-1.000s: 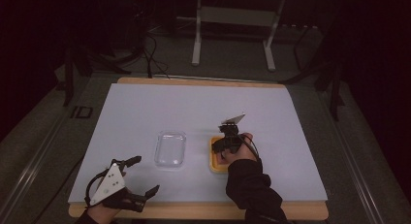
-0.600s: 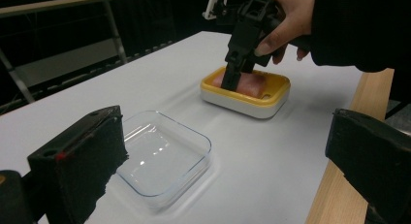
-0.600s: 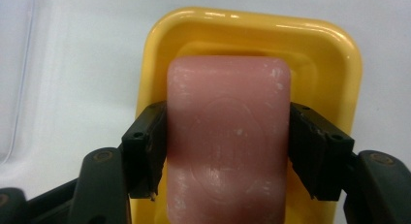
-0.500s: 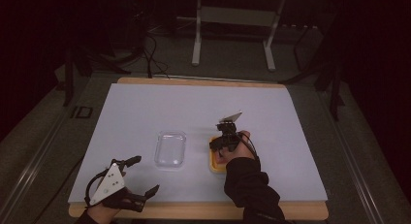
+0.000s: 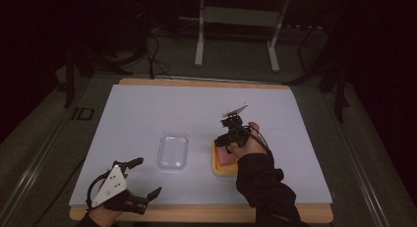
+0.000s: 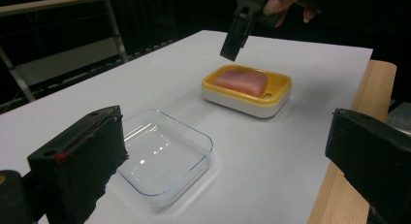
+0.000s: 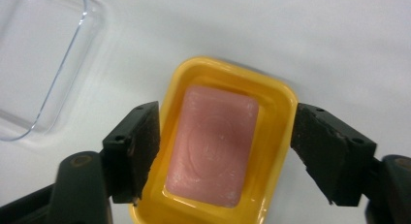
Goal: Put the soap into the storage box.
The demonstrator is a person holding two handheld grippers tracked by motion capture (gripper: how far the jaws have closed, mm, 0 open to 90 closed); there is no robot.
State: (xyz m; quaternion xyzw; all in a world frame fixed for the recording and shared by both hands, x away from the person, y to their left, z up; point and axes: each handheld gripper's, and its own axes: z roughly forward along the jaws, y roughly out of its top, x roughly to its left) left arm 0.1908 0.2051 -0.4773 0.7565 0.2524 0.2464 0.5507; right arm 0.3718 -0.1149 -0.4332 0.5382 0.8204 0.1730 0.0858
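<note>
Both right fingers (image 7: 135, 151) apart (just opened) | soap (image 7: 213, 145) below, untouched

Dim dark surroundings, brightly lit tabletop, soft close-up blur

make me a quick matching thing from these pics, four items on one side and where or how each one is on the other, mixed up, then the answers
Column one:
1. pink soap bar
2. clear lid
3. right gripper
4. left gripper

Column two:
a. lies empty on the white table cover, left of the yellow dish
b. held near the table's front edge, jaws open, nothing between them
c. lies inside the yellow dish
d. hangs above the dish, jaws just opened, holding nothing

Pairs: 1-c, 2-a, 3-d, 4-b
</note>
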